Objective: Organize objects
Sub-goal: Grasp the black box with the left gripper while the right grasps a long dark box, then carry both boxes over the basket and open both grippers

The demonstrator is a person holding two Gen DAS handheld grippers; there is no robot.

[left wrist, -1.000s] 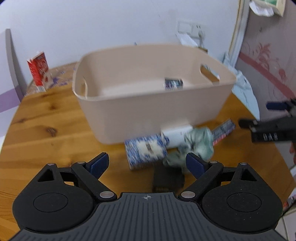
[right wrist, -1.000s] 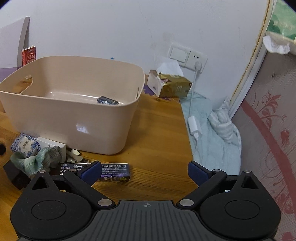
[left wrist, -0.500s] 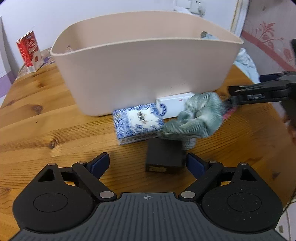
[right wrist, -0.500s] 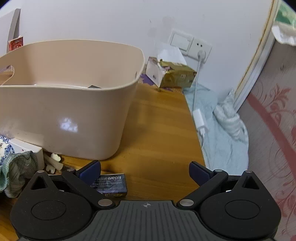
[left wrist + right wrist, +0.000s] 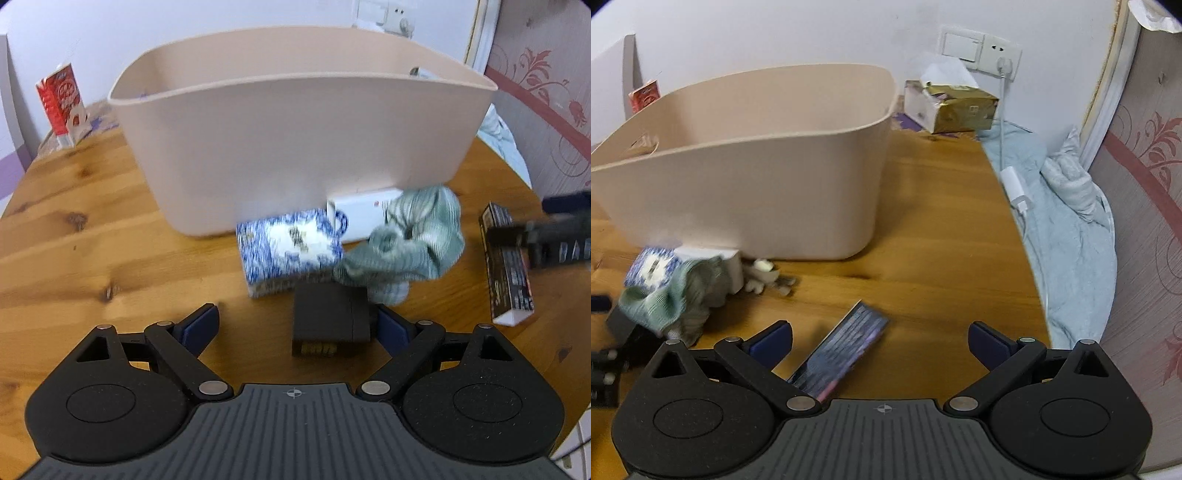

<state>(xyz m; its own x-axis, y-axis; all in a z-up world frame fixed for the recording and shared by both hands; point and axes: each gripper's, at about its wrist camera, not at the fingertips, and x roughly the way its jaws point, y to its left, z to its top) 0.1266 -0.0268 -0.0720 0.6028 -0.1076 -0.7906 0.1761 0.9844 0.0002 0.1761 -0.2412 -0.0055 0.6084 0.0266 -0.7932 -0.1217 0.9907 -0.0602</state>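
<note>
The left gripper (image 5: pixel 293 325) is spread wide above the round wooden table (image 5: pixel 92 240), with the small black rectangular block (image 5: pixel 330 319) lying between its blue-padded fingers, close against the right pad and well clear of the left one. Beyond the block, a blue-and-white patterned box (image 5: pixel 288 254), a crumpled green cloth (image 5: pixel 410 243) and a white carton (image 5: pixel 360 212) lie clustered against the front wall of the beige plastic tub (image 5: pixel 295 147). The right gripper (image 5: pixel 881 341) is likewise spread wide, holding nothing, with the long dark printed box (image 5: pixel 842 354) lying slanted on the table between its fingers, nearer the left one.
</note>
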